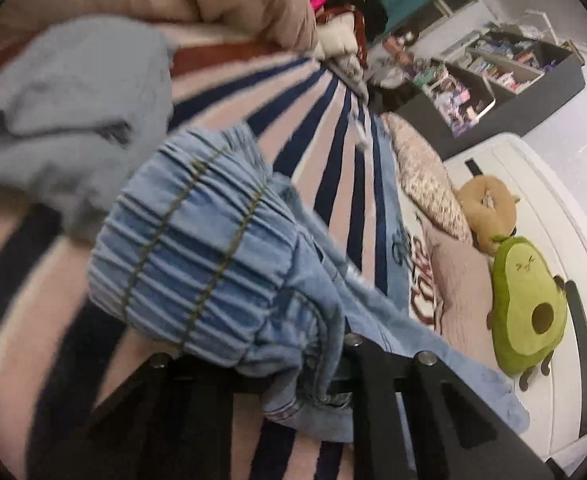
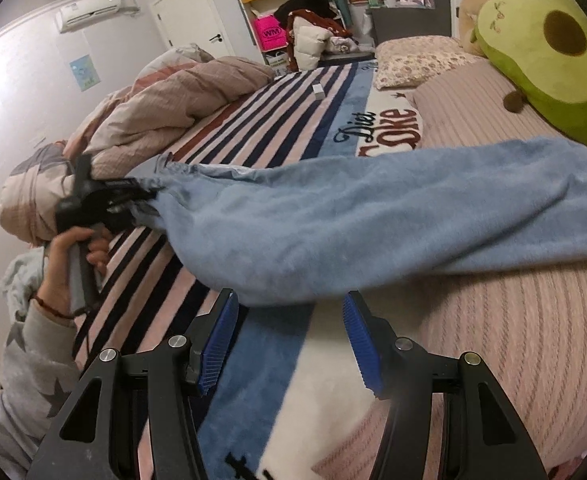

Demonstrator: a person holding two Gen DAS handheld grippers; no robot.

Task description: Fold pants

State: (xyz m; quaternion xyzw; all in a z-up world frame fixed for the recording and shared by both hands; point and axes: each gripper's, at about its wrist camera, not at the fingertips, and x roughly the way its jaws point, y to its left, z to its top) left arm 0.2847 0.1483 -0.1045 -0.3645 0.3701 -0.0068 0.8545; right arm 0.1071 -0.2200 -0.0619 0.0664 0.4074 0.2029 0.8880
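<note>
Two hand-held grippers are at work over a bed [image 2: 253, 120] covered with a striped blanket [image 2: 229, 128]. One pair of blue pants [image 2: 373, 216] stretches across the blanket, from the waistband at about 9 o'clock in the right wrist view to the leg end at about 3 o'clock, which lies beside a green avocado plush toy [image 2: 541, 48] near the pillows. Seen from the right wrist camera, the left hand-held gripper [image 2: 149, 200] sits at the 9 o'clock side, its black jaws pressed together on the gathered waistband end of the pants, with a hand [image 2: 69, 256] in a grey star-patterned sleeve [image 2: 29, 360] wrapped round its handle. In the left wrist view the elastic waistband [image 1: 197, 248] fills the middle of the picture, bunched up right at that gripper's black fingers at 6 o'clock, and the denim covers the tips so the pinch itself is hidden there. The right hand-held gripper [image 2: 289, 336] is at 6 o'clock in its own view, its blue ribbed pads [image 2: 217, 344] spread apart with nothing between them, just below the lower edge of the pant leg and not touching it. A rumpled pink quilt [image 2: 165, 108] lies heaped at the 10 o'clock side of the bed.
</note>
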